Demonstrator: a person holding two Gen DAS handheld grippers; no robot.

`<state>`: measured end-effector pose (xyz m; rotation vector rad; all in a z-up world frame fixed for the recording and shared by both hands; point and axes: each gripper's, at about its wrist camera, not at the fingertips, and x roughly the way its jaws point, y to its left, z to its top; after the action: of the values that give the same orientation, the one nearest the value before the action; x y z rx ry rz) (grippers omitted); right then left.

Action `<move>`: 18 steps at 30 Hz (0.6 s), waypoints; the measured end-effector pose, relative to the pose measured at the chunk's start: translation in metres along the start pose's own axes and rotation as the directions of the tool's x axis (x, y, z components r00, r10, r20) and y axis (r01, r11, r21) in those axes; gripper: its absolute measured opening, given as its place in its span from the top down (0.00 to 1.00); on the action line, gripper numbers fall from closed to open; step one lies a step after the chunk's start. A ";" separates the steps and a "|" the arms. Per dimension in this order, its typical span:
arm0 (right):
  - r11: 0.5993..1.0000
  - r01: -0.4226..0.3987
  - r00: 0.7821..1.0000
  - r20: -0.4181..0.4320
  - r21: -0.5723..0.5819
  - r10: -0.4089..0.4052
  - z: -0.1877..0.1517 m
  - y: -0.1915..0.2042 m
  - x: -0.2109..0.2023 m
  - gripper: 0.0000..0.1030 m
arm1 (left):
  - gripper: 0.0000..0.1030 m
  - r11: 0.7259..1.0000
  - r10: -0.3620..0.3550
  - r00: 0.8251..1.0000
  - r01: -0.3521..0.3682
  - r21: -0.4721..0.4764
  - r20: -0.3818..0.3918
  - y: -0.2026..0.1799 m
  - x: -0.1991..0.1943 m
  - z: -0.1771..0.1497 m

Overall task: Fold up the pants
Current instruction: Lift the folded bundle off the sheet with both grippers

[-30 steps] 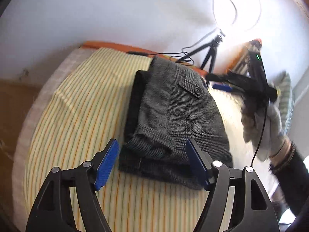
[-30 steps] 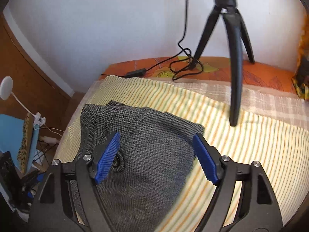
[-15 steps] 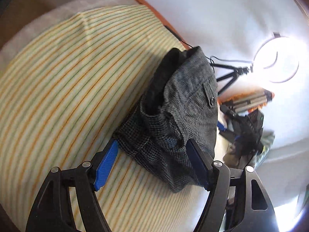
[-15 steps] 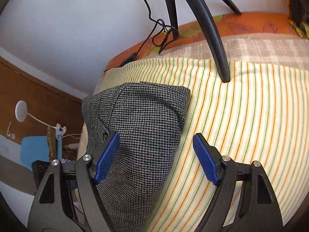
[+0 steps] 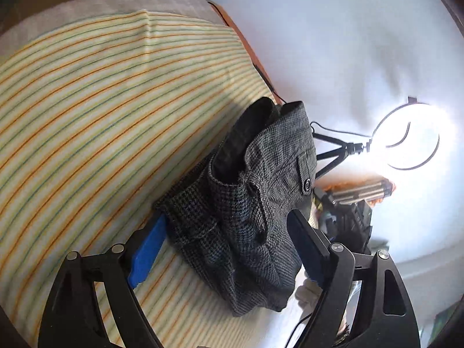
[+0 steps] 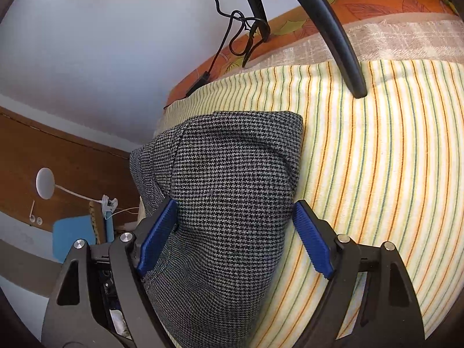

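Note:
The grey houndstooth pants (image 5: 261,203) lie folded into a thick bundle on the striped bedspread (image 5: 87,116); a back pocket flap with a button (image 5: 306,185) faces up. My left gripper (image 5: 226,246) straddles the near waistband end. Its jaws are opening, the blue pads (image 5: 146,252) stand on either side of the cloth, and neither presses on it. In the right wrist view the pants (image 6: 232,188) show a smooth folded end. My right gripper (image 6: 235,237) hangs low over it, jaws opening, with cloth between the pads but no grip.
A lit ring light (image 5: 411,136) on a small tripod stands beyond the pants. A black tripod leg (image 6: 333,34) rests on the bedspread (image 6: 377,159), with a black cable (image 6: 232,17) behind it. The bed's edge runs just left of the pants, with a white lamp (image 6: 45,187) and blue item beyond.
Both grippers have sunk closer to the pants and rolled, so the scene looks tilted. Both pairs of jaws stand a little wider. The gloved hand seen earlier is now hidden.

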<state>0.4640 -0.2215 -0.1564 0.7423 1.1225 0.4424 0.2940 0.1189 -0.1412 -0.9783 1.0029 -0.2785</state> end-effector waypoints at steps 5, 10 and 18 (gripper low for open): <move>0.999 0.022 1.000 -0.019 -0.033 -0.022 -0.002 0.005 -0.001 0.18 | 0.18 0.998 0.046 0.999 -0.047 0.031 0.023 0.006 -0.006 -0.008; 1.000 -0.008 1.000 -0.007 0.000 0.008 -0.003 -0.005 -0.003 0.18 | 0.17 0.999 0.036 0.999 -0.037 0.022 0.020 -0.001 0.004 -0.003; 0.998 -0.054 0.998 0.014 0.040 0.053 0.003 -0.002 0.007 0.16 | 0.12 0.997 0.079 0.996 -0.080 0.023 0.030 -0.013 0.015 0.001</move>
<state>0.4698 -0.2195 -0.1620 0.8113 1.1044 0.4602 0.3058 0.1031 -0.1397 -0.9161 1.0074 -0.2093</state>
